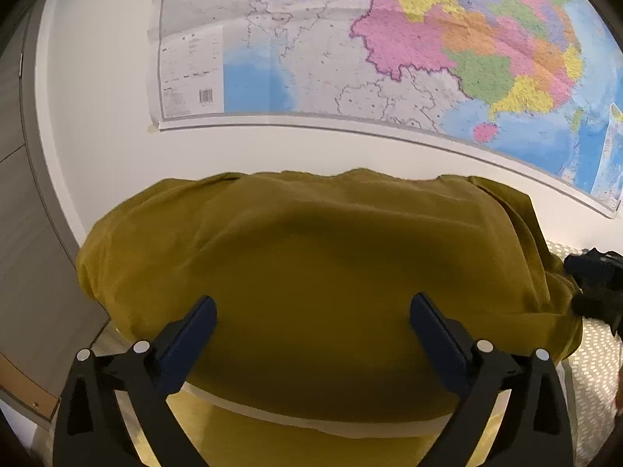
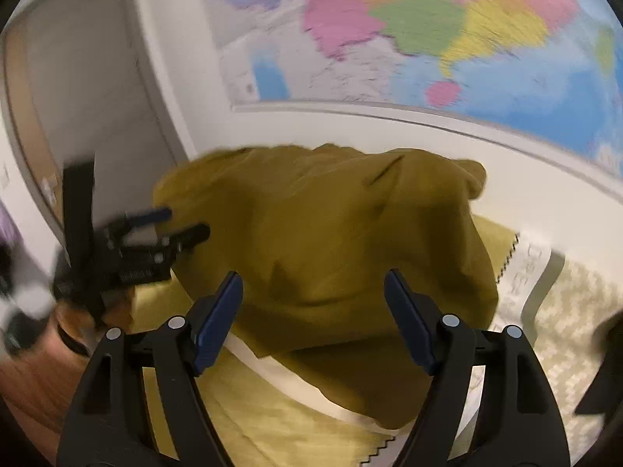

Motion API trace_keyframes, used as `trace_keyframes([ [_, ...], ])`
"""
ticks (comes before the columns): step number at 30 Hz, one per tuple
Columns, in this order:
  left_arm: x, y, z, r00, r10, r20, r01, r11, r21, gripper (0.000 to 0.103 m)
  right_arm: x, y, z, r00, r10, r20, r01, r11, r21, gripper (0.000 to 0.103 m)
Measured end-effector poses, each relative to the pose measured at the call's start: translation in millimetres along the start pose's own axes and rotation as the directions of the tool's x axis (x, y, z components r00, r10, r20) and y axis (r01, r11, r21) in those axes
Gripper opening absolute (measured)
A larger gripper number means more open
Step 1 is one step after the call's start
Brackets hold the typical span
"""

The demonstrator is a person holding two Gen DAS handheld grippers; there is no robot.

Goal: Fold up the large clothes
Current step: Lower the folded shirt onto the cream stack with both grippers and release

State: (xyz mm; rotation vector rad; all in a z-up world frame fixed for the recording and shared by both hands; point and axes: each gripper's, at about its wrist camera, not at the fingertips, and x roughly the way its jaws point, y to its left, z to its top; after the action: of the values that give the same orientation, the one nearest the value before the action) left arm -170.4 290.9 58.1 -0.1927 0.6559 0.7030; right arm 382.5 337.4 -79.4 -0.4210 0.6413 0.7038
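Nearest the left wrist camera, the left hand-held gripper [image 1: 313, 307] stands wide, its blue pads spread apart with nothing pressed between them; the mustard-yellow garment [image 1: 311, 264] lies just ahead of and below the fingertips, untouched as far as the view shows. The right hand-held gripper [image 2: 313, 284] is likewise parted, a little less wide, and empty, with the same garment [image 2: 331, 233] directly in front of it. Under both, close to the cameras, a pale fold edge of the bench covering [image 2: 280, 366] crosses beneath the cloth, and a yellow layer with a zigzag-cut border [image 2: 506, 257] shows to the right of the right gripper. The garment sits as a rounded, doubled-over bundle with soft creases, not a flat tidy rectangle. I judge that at least one fold is already laid and both hands have let go, so the work looks partly done: the bulging far edge and the loose lump at the far right want smoothing, and a further fold probably remains. Off to the left of the right gripper, the other gripper appears blurred beside the cloth. Farthest away, a coloured wall map [image 1: 389, 46] hangs on the white wall behind the bundle.
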Motion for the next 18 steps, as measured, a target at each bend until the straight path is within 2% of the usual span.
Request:
trace_keyframes([
  [3,11,-2,-5,1.0,0.013,-0.015,-0.013,1.0,0.001,0.096,35,3,-16,0.995,-0.025,-0.095,0.022,0.999,-0.031,0.073],
  [5,16,-3,-7,0.999,0.02,-0.028,-0.02,1.0,0.001,0.096,43,0,-21,0.995,-0.021,-0.097,0.019,1.0,-0.017,0.073],
  [9,5,-5,-9,1.0,0.022,-0.015,-0.022,1.0,-0.004,0.096,29,2,-20,0.998,-0.02,-0.059,0.021,1.0,0.01,0.074],
  [18,-35,-22,-31,0.999,0.032,0.023,-0.03,0.998,-0.057,0.096,-15,20,-38,0.998,-0.018,0.062,0.016,0.999,0.032,0.091],
])
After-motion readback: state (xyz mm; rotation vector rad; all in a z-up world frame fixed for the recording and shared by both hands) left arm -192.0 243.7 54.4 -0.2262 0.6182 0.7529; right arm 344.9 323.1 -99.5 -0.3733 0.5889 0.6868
